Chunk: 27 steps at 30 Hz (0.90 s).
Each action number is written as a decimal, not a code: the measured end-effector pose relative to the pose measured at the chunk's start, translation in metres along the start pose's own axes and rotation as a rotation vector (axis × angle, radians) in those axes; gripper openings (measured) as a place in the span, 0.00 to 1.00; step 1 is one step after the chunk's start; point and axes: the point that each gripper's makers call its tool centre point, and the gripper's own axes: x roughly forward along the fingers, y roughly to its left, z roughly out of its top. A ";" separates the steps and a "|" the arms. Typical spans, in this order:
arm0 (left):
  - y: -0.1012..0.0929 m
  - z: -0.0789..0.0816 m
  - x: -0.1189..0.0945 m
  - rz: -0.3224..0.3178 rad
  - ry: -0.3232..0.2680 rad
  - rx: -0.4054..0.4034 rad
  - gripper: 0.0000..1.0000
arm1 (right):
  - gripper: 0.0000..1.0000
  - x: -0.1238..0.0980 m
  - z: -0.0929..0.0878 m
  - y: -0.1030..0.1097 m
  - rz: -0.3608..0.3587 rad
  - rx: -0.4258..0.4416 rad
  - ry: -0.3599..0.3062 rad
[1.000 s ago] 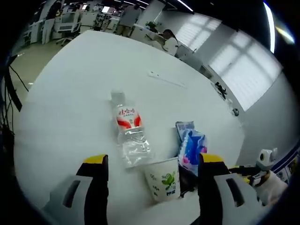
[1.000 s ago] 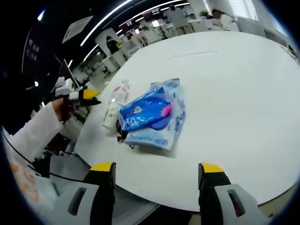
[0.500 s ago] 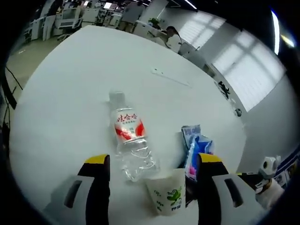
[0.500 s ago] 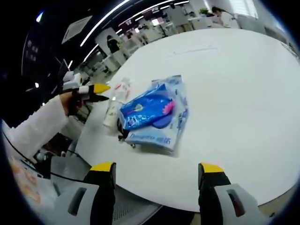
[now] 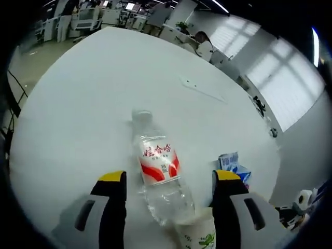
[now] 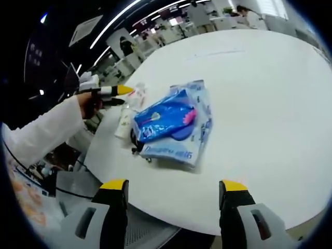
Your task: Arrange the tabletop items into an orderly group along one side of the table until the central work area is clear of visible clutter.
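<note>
place: open-plan office | evidence: big white desk (image 5: 78, 98), rows of workstations (image 5: 88, 15), strip ceiling lights (image 6: 124, 21), blinded windows (image 5: 280, 78), seated person (image 5: 202, 46)

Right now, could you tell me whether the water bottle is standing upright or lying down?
Lying down: the water bottle rests on its side on the white table, cap pointing away.

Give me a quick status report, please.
Both grippers open, left gripper over lying bottle. Paper cup touching its base. Blue packets alongside.
</note>
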 end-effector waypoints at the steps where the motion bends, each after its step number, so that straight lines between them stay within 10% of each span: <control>1: 0.000 0.000 0.001 0.000 -0.002 -0.005 0.66 | 0.72 0.001 0.000 0.000 -0.001 -0.003 0.001; 27: 0.007 0.008 0.036 0.111 0.010 0.075 0.58 | 0.71 0.015 0.002 0.018 0.041 -0.044 0.012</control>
